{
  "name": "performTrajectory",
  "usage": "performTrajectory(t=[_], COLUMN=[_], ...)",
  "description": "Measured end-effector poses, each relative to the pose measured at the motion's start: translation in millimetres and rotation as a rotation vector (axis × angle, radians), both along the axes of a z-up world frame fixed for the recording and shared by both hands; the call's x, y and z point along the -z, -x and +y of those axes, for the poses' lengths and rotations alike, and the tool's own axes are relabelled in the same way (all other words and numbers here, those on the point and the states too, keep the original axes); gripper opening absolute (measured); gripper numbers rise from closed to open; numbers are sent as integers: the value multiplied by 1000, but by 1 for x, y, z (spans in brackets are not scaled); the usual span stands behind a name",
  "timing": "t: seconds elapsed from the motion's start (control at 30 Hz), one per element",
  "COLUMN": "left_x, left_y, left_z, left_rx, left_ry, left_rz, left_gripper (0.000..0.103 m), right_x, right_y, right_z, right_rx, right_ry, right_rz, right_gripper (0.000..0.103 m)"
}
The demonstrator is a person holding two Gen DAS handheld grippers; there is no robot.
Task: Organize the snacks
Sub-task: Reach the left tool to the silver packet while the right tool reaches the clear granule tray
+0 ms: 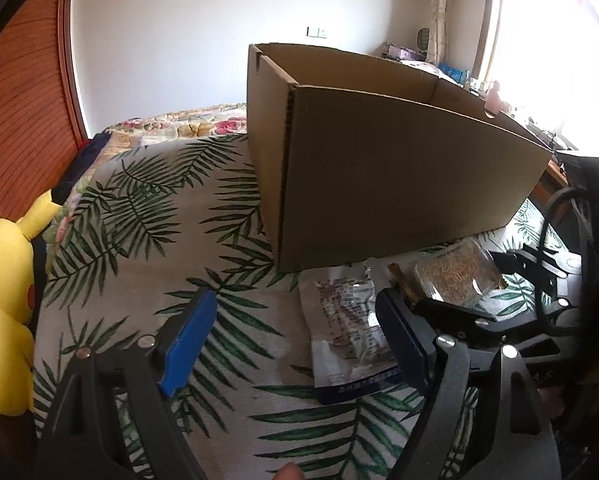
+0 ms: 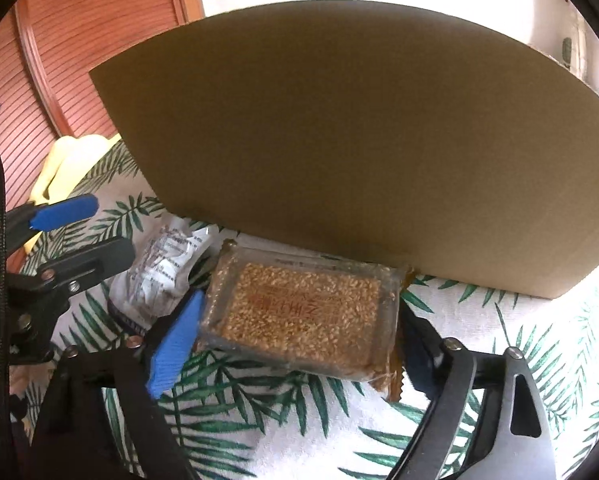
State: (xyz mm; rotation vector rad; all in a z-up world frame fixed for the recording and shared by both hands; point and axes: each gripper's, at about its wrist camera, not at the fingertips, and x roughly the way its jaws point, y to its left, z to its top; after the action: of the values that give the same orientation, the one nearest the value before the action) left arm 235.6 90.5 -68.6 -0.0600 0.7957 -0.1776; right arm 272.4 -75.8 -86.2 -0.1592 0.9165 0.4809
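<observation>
Blue-padded fingers (image 2: 175, 338) of the right hand-held gripper (image 2: 295, 344) fill the bottom of the right wrist view, spread wide on either side of a clear-wrapped sesame brittle pack (image 2: 303, 316); the left pad sits at the pack's short edge, but whether it presses the wrapper cannot be told, and the right finger is in shadow at the far edge. That pack lies flat on a palm-leaf bedspread (image 2: 499, 320), its far long edge against the foot of a cardboard box (image 2: 339, 140). Just left of it lies a silvery printed snack pouch (image 2: 159, 272). In the left wrist view, the left hand-held gripper (image 1: 295, 344) also stands apart and holds nothing, with the pouch (image 1: 351, 332) lying between its fingers, nearer the right one. Beyond, the open-topped box (image 1: 379, 168) rises in mid frame. At the left edge sits a yellow plush toy (image 1: 3, 320), against a reddish slatted wooden panel (image 1: 27, 100).
</observation>
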Motion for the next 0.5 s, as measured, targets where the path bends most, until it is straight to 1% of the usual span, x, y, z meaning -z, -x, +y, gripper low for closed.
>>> performTrajectory(t=[0.07,0.17,0.23,0.37,0.5], left_x=[0,0,2,9,17], left_y=[-3,-7,-12,-21,-29], left_z=[-6,-15,-21,-29,-32], left_rx=[9,22,27,23,8], left_ry=[11,17,21,8,6], left_rz=[10,16,35,70,107], left_gripper=[82,82,82,82,82], right_x=[-2,-5,-6,-5,-4], right_y=[2,7,10,13,15], right_z=[-7,-19,-26,-41,-45], right_rx=[-5,2,7,17,12], right_ry=[-6,12,13,-1,-13], right_rz=[10,-4,-5,2,-6], right_gripper=[87,86,86,87,87])
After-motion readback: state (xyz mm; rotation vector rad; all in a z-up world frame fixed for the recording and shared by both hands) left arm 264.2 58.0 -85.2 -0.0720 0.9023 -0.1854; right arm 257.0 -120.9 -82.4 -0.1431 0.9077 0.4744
